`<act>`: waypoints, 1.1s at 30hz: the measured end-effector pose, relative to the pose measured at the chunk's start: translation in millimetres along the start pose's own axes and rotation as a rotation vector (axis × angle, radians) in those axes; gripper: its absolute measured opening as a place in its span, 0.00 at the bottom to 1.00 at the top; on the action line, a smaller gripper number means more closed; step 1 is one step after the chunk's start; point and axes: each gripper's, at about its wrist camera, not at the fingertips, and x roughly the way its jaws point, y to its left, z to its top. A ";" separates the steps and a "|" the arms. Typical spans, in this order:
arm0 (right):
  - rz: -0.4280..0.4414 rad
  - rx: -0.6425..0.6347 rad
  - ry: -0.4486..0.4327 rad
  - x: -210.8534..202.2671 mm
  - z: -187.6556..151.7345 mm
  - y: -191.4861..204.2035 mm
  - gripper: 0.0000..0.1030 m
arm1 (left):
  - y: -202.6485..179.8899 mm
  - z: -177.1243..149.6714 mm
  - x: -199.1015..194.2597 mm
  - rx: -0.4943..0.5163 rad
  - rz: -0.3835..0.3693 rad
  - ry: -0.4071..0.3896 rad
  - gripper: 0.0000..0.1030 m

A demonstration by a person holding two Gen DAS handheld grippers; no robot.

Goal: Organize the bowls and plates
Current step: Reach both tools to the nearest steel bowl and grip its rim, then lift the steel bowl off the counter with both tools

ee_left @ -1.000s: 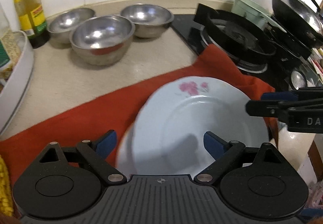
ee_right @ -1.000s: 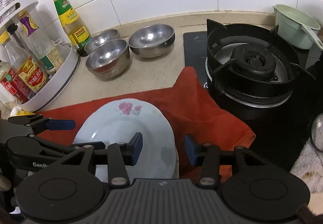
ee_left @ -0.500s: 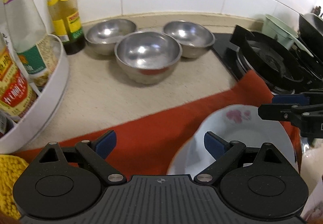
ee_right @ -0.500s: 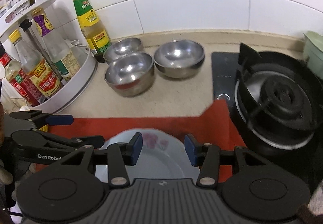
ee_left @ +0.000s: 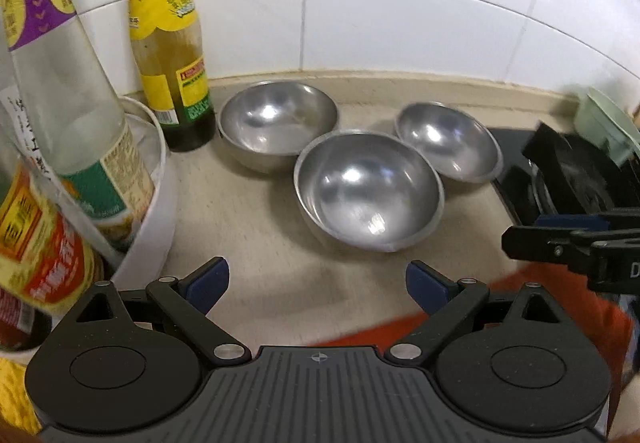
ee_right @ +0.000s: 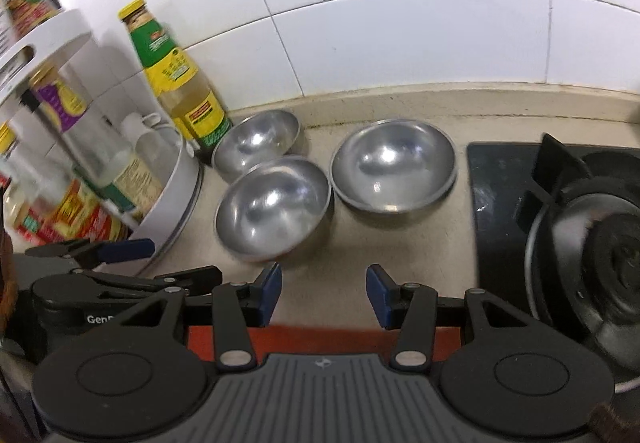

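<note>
- We see three round, shiny stainless-steel bowls on the beige stone bench against the white tiled wall: the nearest steel bowl [ee_left: 368,189] sits at 12 o'clock from our left claw [ee_left: 318,285], the back-left steel bowl [ee_left: 278,123] at 11 o'clock just beside a green-and-yellow labelled sauce bottle [ee_left: 170,55], and the right-hand steel bowl [ee_left: 448,141] at 1 o'clock near the black gas hob [ee_left: 560,179].
- The nearest bowl seems to touch or nearly touch the back-left one; we cannot tell which. The right-hand one stands a little apart.
- Our left claw is spread wide and carries nothing; our right claw [ee_right: 324,293] is also parted, somewhat narrower, and carries nothing.
- No plate shows in either view now; only a strip of red cloth [ee_right: 320,337] lies under the claws at 6 o'clock.
- We judge the bowls light, thin-walled and stiff, not fragile, but slick: smooth curved metal gives the pads little to bite on.
- We would take hold at the rim, one finger inside and one outside the wall, on the near edge at 6 o'clock of the bowl, since pinching across the rounded body would likely slip.
- They look alike in size, so we expect them to nest; they may clatter and slide on the bench.
- The white round bottle rack [ee_left: 150,211] at 9 o'clock crowds the left side.
</note>
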 end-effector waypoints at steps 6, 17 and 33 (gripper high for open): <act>0.038 0.044 0.028 32.7 19.9 0.5 0.42 | 5.5 19.2 22.7 -0.019 0.006 0.004 0.95; 0.075 0.087 0.113 74.8 23.6 -4.0 0.41 | 12.7 27.0 61.8 -0.029 -0.016 0.073 0.84; 0.147 0.110 0.198 77.8 8.5 -1.6 0.25 | 2.3 19.2 60.8 0.021 -0.108 0.123 0.53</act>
